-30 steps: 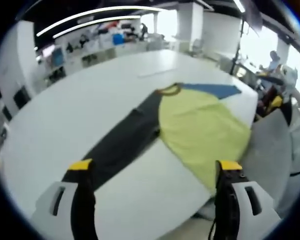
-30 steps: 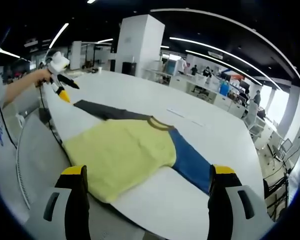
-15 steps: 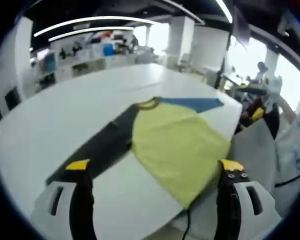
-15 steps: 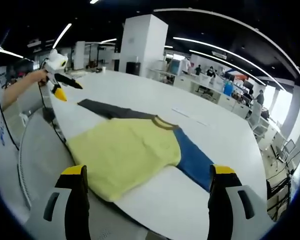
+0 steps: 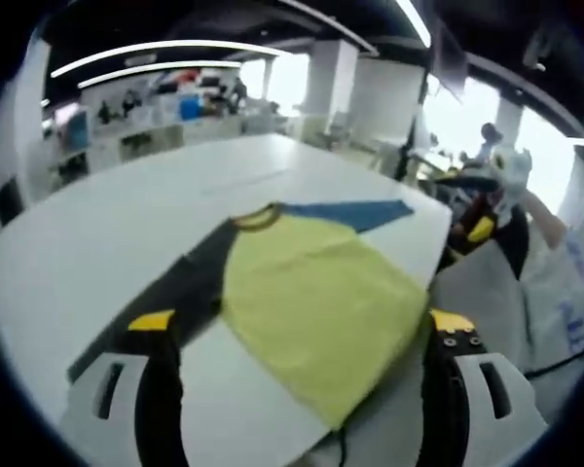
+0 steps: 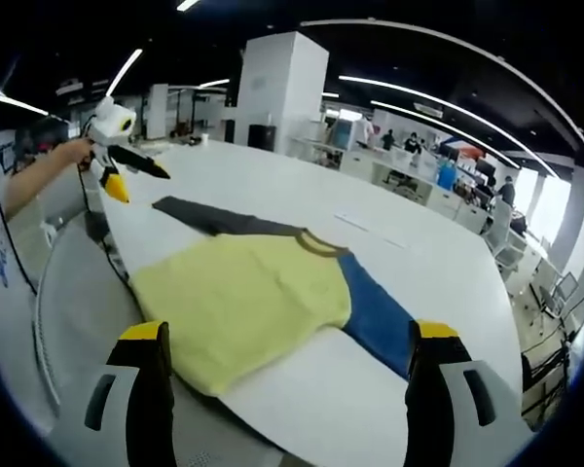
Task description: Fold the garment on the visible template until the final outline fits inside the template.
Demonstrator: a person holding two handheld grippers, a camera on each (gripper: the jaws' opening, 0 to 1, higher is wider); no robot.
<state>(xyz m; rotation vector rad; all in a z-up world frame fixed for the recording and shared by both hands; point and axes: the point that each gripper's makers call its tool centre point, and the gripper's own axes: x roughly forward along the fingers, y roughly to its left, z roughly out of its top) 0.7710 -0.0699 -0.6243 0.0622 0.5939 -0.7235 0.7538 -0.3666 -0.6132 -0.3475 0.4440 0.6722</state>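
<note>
Yellow T-shirt with one dark grey and one blue sleeve [image 6: 243,302] lies flat on white table [image 6: 438,263], sleeves spread sideways. Left gripper [image 5: 297,321] nearer grey sleeve, right gripper [image 6: 282,331] nearer blue; both wide open, empty.

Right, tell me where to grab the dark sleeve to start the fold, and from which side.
Grip the dark sleeve at its free outer end, likely with the left gripper, which hovers open beside it. The sleeve lies flat and straight out from the yellow body, so come in low from beyond its tip and carry it across the shirt.
</note>
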